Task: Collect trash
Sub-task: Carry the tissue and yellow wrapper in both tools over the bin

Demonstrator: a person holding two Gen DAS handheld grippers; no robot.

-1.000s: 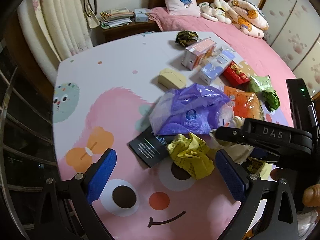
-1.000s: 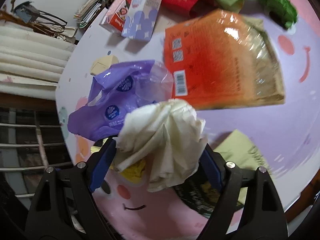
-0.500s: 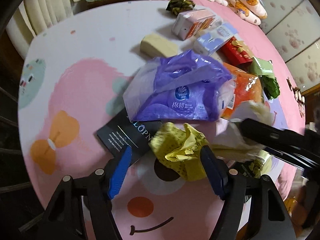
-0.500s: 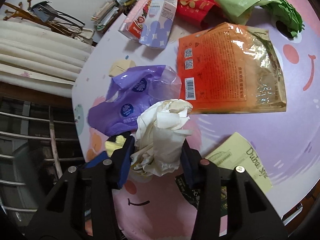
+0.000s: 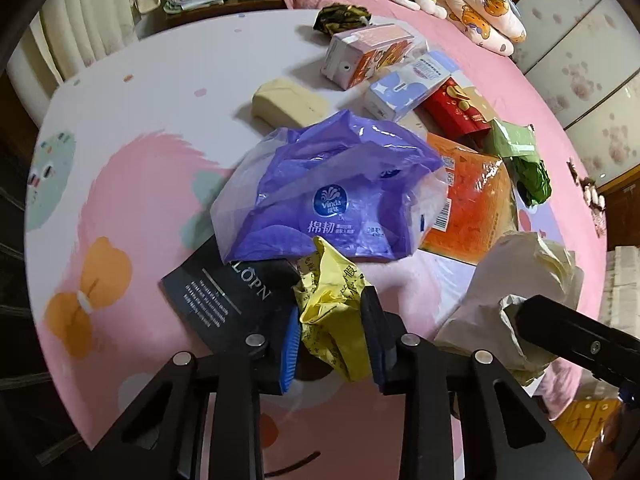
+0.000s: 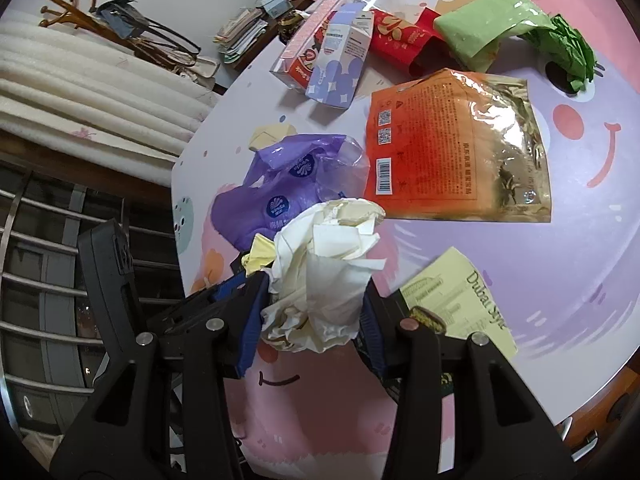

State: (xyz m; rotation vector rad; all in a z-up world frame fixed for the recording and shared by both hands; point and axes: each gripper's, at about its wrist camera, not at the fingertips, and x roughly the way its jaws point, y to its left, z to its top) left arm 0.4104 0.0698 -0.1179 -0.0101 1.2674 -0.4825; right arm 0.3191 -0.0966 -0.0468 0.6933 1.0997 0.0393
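Pink and lilac cartoon print covers the round table [image 5: 132,184], littered with trash; a purple plastic tissue bag [image 5: 328,196] lies mid-table, an orange foil pouch [image 6: 452,144] just beside it, and a black card [image 5: 224,300] pokes from under the bag's near edge; the right gripper [image 6: 312,316] is clamped on a crumpled white paper wad [image 6: 324,268], raised above the tabletop; the left gripper [image 5: 332,340] is closing its jaws, with a crumpled yellow wrapper [image 5: 332,304] pinched between the blue pads.
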